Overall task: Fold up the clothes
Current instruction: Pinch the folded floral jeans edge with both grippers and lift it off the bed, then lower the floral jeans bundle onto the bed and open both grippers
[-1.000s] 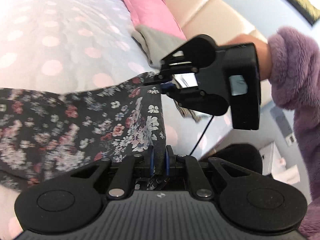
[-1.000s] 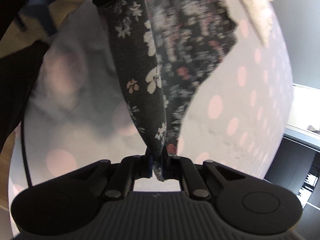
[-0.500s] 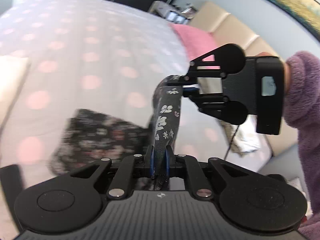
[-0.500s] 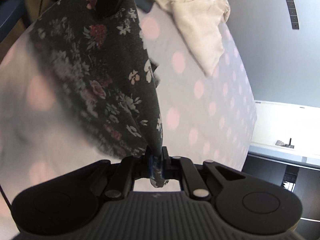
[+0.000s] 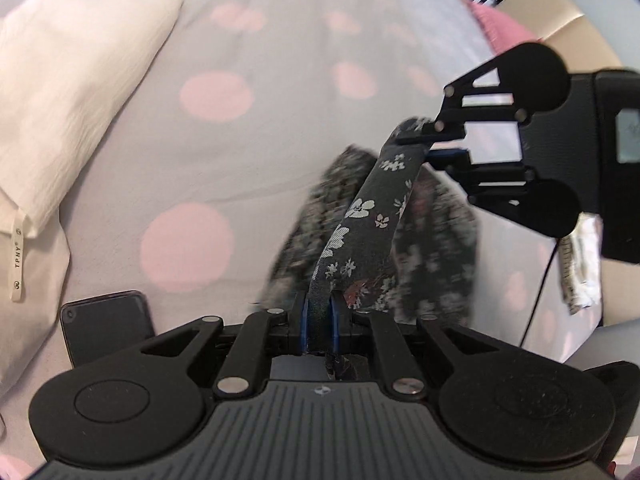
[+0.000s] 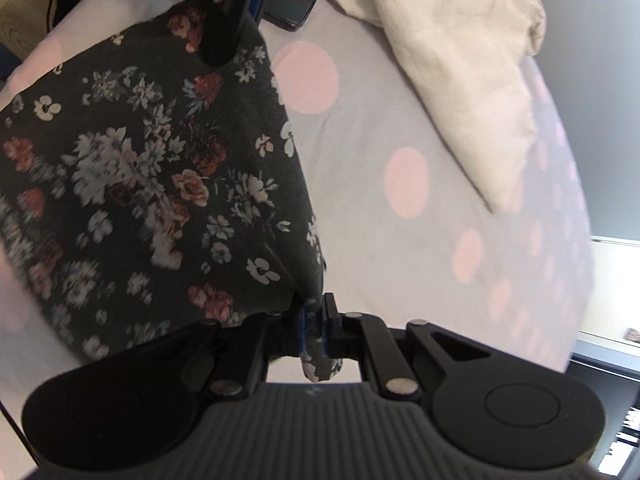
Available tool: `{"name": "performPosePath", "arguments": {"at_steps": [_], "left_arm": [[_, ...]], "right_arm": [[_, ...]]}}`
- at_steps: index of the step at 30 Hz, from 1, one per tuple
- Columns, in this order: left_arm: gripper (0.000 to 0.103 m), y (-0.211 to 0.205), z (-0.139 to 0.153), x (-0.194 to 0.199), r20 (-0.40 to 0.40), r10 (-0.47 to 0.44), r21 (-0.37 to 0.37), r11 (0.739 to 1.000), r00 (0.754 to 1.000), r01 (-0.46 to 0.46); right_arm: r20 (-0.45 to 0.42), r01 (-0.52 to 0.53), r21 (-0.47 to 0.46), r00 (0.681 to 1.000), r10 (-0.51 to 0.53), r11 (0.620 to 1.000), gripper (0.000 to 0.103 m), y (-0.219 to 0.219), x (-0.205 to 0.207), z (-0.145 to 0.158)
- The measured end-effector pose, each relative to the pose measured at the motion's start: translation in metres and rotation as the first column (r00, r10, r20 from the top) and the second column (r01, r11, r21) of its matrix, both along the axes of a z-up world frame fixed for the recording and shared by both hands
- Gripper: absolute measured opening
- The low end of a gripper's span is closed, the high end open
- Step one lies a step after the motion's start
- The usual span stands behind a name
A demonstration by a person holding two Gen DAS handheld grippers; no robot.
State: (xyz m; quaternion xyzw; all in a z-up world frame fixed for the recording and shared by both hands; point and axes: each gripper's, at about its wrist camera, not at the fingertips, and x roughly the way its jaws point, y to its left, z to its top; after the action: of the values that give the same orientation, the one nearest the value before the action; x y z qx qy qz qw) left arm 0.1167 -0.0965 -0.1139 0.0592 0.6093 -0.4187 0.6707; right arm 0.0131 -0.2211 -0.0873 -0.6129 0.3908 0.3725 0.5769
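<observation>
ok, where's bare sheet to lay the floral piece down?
Free: dotted sheet between floral garment and cream garment. Crowded: phone at the garment's far edge by the left gripper; right gripper also clamps it.

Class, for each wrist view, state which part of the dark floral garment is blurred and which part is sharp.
Left wrist view: the dark floral garment is sharp along the taut band at the left gripper, smeared in the hanging cloth behind. Right wrist view: crisp near the right gripper, blurring toward the left edge.
</observation>
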Motion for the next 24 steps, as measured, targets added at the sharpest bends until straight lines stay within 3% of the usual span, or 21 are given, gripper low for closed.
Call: {"name": "performPosePath", "arguments": {"at_steps": [8, 10, 12, 15, 17, 19, 22, 24], "left_arm": [[0.011, -0.012, -0.010, -0.010, 0.077, -0.066, 0.097, 0.994, 0.995, 0.058], [0.016, -0.010, -0.008, -0.010, 0.095, -0.055, 0.104, 0.994, 0.994, 0.045], [0.020, -0.006, -0.003, -0.010, 0.119, -0.041, 0.109, 0.994, 0.992, 0.028], [0.027, -0.002, 0.006, -0.012, 0.177, -0.037, 0.123, 0.992, 0.984, 0.015], [0.027, -0.004, 0.017, -0.017, 0.236, -0.055, 0.130, 0.991, 0.970, 0.025], [0.027, -0.007, 0.029, -0.021, 0.279, -0.069, 0.097, 0.994, 0.958, 0.044], [0.026, -0.014, 0.050, -0.028, 0.330, -0.085, 0.010, 0.996, 0.940, 0.087], [0.021, -0.028, 0.053, -0.033, 0.363, -0.119, -0.004, 0.992, 0.924, 0.129]], "right_arm": [[-0.052, 0.075, 0.104, 0.996, -0.070, 0.992, 0.013, -0.001, 0.012, -0.023], [-0.025, 0.107, 0.137, 0.994, -0.105, 0.985, 0.021, -0.014, 0.015, -0.022], [0.019, 0.146, 0.168, 0.988, -0.151, 0.975, 0.047, -0.023, 0.010, -0.012], [0.073, 0.236, 0.217, 0.964, -0.257, 0.947, 0.054, -0.042, 0.000, 0.004], [0.080, 0.317, 0.280, 0.933, -0.351, 0.906, 0.054, -0.064, -0.016, 0.015], [0.052, 0.410, 0.360, 0.888, -0.457, 0.838, 0.054, -0.082, -0.033, 0.024], [-0.029, 0.564, 0.464, 0.780, -0.625, 0.683, 0.048, -0.103, -0.058, 0.022], [-0.094, 0.647, 0.519, 0.693, -0.715, 0.558, 0.043, -0.110, -0.072, 0.012]]}}
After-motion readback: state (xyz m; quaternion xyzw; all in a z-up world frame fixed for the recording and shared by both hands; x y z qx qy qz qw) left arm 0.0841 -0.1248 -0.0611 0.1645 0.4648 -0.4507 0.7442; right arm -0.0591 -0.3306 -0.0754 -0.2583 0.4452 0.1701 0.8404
